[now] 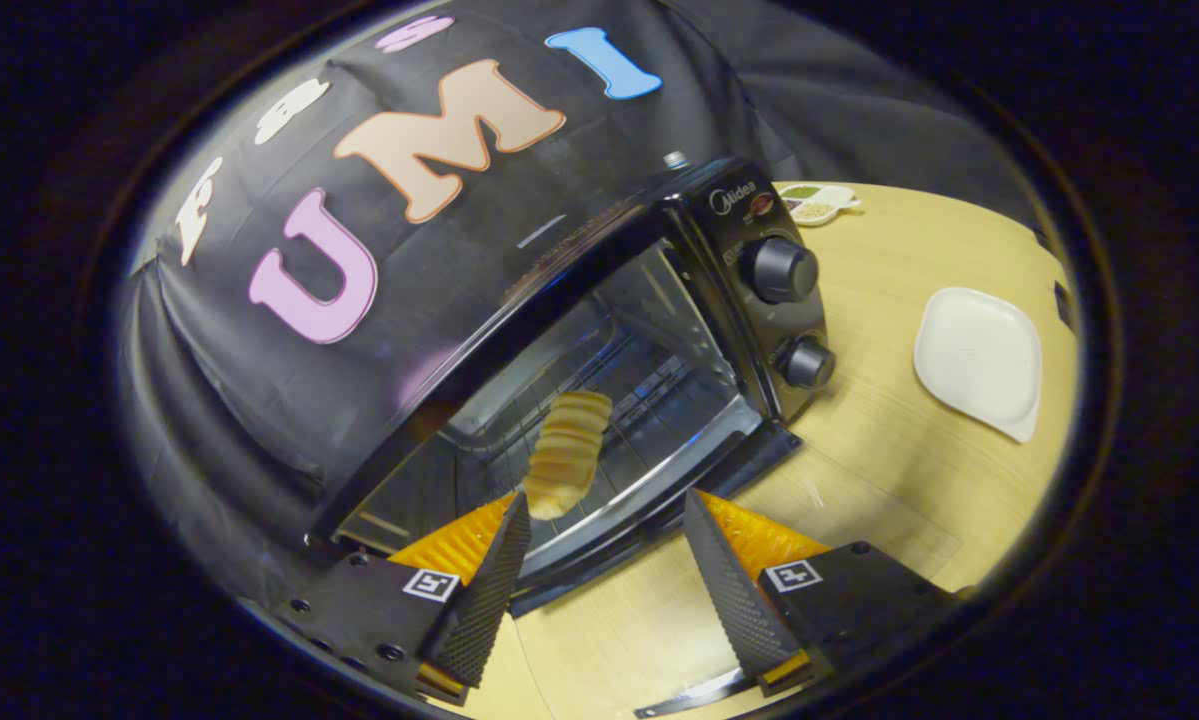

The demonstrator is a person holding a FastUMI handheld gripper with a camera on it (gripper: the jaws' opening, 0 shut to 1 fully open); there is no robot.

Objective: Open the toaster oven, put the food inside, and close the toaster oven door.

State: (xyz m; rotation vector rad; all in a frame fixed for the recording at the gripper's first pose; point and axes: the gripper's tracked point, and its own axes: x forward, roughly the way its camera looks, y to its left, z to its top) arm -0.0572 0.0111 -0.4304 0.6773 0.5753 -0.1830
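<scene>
The black toaster oven (pixel 749 215) stands on the wooden table with its door (pixel 649 492) folded down, showing the wire rack inside. A ridged, golden bread roll (pixel 566 452) lies on that rack near the front of the cavity. My gripper (pixel 606 495) is open just ahead of the lowered door, with nothing between its fingers. The left fingertip (pixel 514 520) is close to the near end of the roll; whether it touches I cannot tell. The right fingertip (pixel 704 530) stands apart over the door's edge.
Two round knobs (pixel 779 270) sit on the oven's right panel. A white square plate (pixel 979 360) lies on the table (pixel 889 500) to the right of the oven. A small divided dish with seasonings (pixel 817 203) sits beyond it.
</scene>
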